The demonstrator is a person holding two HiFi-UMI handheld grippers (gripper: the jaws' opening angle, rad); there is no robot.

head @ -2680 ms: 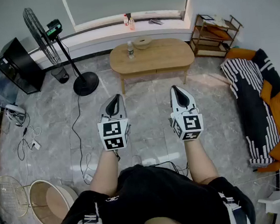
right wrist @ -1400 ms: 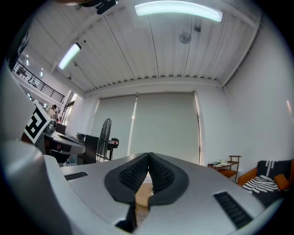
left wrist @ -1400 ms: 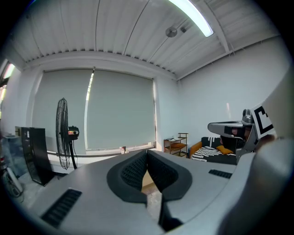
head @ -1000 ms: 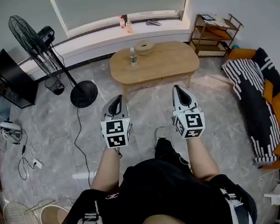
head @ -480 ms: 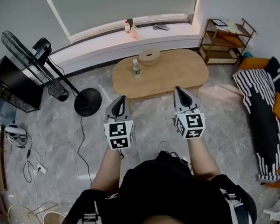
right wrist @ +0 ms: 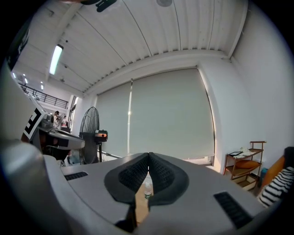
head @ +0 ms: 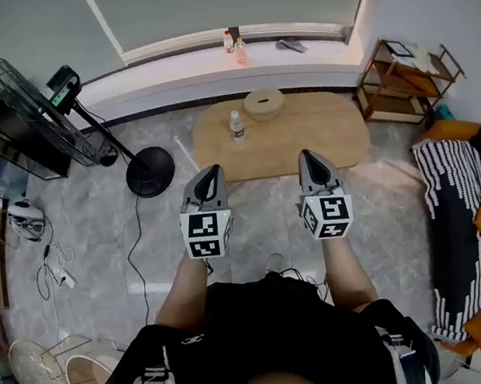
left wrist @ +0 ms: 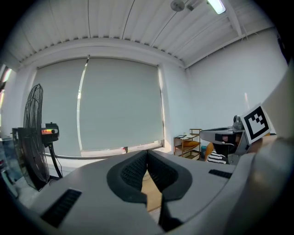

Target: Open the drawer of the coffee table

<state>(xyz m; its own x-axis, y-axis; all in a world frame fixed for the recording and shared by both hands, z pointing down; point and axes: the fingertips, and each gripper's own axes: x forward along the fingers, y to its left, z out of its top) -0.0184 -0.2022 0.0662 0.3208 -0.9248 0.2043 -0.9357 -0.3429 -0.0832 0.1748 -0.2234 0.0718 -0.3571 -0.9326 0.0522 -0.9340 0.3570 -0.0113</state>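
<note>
At far left a standing fan (head: 38, 103) stood on the floor. My left gripper (head: 212, 171) had its jaws pressed together with nothing between them, pointing toward the wooden counter (head: 329, 132) ahead. A bottle (head: 236, 126) and a bowl (head: 264, 104) sat on it; I could not see its drawer. My right gripper (head: 305, 154) was likewise closed and empty. A striped sofa (head: 468, 237) lay at far right.

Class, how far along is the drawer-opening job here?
Done: nothing; no drawer shows open on the oval wooden coffee table. In hand: left tool and right tool, both shut and empty, hover near its front edge. Left: grip the drawer and pull.
</note>
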